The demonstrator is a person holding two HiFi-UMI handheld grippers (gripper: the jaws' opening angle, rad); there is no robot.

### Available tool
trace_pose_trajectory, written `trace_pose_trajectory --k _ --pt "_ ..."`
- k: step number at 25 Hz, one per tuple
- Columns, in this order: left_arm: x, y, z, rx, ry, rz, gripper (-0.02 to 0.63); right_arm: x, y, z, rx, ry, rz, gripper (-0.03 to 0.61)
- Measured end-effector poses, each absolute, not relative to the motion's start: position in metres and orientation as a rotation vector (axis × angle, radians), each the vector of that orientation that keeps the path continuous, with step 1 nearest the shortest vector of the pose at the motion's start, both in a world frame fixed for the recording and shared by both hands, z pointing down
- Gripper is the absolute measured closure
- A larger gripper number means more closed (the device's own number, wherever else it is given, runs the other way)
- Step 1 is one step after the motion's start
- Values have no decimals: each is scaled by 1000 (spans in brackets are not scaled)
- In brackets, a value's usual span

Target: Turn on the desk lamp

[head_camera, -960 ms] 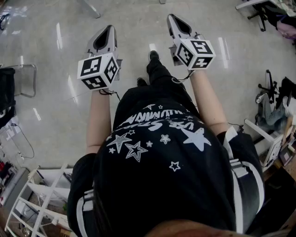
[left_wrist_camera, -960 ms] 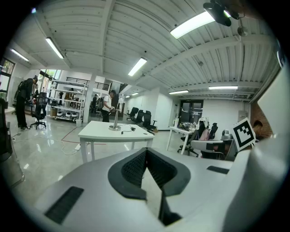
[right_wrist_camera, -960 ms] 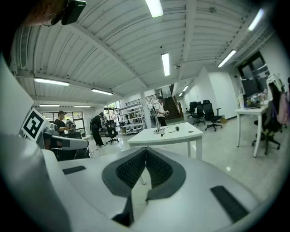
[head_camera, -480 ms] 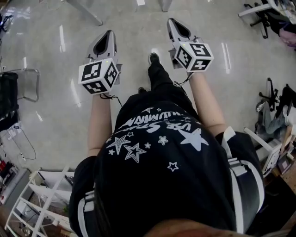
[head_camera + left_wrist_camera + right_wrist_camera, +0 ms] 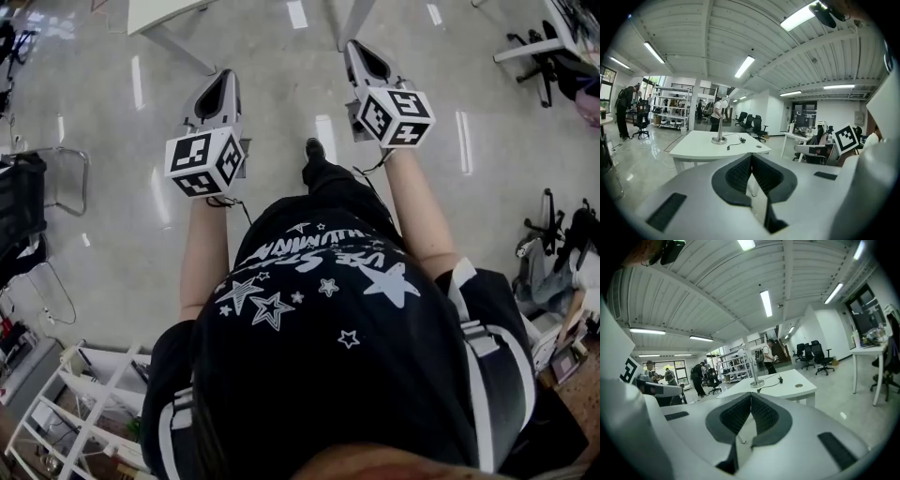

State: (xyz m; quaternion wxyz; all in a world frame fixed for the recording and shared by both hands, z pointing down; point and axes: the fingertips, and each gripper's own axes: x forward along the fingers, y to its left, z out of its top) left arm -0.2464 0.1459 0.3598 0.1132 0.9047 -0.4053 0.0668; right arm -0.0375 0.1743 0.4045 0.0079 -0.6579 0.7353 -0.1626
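Silver metal desk lamp (image 5: 719, 140) with round base stands upright on the white surface (image 5: 701, 150), black cord (image 5: 735, 137) beside it, well ahead of both grippers. Left gripper (image 5: 751, 158) and right gripper (image 5: 751, 397): jaws closed together, nothing between them, over glossy grey floor (image 5: 281, 84)

Left tongs (image 5: 225, 77) closed, right tongs (image 5: 356, 49) closed, both arms outstretched

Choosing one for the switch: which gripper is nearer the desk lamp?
Right, narrowly, I judge. The right gripper reaches farther forward, desk lamp almost dead ahead; the left gripper sits behind, lamp to its left. Both are well short.
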Motion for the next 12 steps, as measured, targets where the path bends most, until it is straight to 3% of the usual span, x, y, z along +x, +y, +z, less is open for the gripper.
trace_pose_trajectory --k 12 --pt "-165 86 355 2670 -1149 175 603 33 104 406 -2027 2323 -527 572"
